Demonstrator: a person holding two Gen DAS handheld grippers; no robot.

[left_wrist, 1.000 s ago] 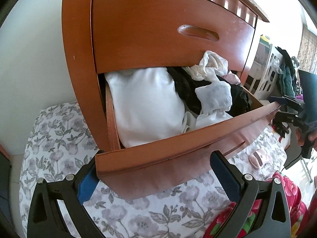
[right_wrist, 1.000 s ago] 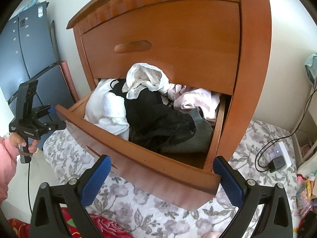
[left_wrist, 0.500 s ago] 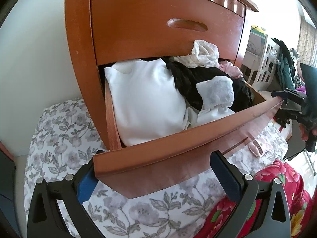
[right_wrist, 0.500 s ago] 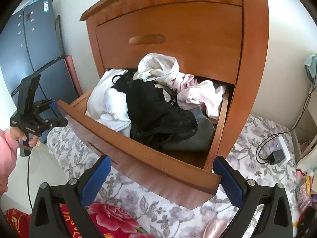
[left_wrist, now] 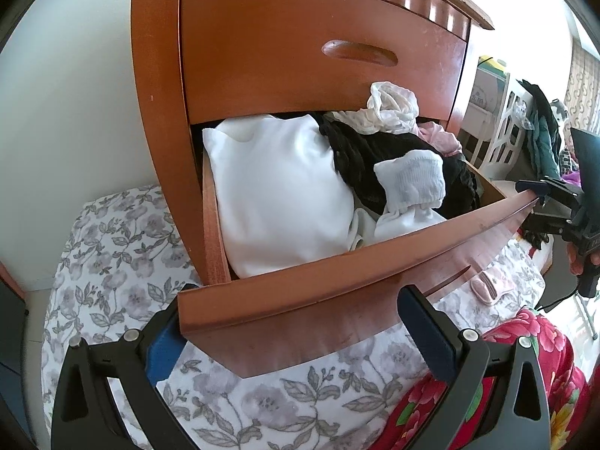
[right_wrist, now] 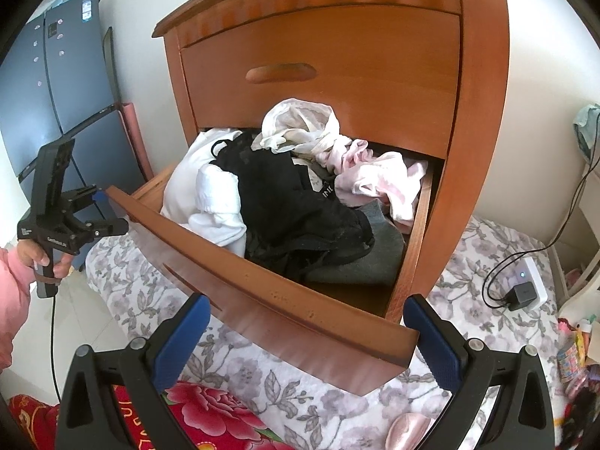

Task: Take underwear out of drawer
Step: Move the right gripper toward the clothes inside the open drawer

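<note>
Black tool (right_wrist: 305, 332) frames, blue pads (right_wrist: 182, 335), silver screws; pink sleeve (right_wrist: 13, 288)

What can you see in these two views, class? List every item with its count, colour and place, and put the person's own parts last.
dresser: one, reddish-brown wood, standing on the bed cover
lower drawer: one, same wood, pulled open and full of clothes
upper drawer: one, same wood, shut
white folded cloth: one, drawer's left end
white socks: bundle, on top of the black garment
black lace garment: one, middle of the drawer
cream underwear: one, crumpled on top at the back
pink underwear: one, pale, right rear
grey garment: one, under the black one
floral bed cover: one, grey on white
charger: one, black, on the cover at right
fridge: one, blue, far left
left gripper: black with blue pads, jaws open
right gripper: same, jaws open
hand: one, pink sleeve, holding the left gripper
</note>
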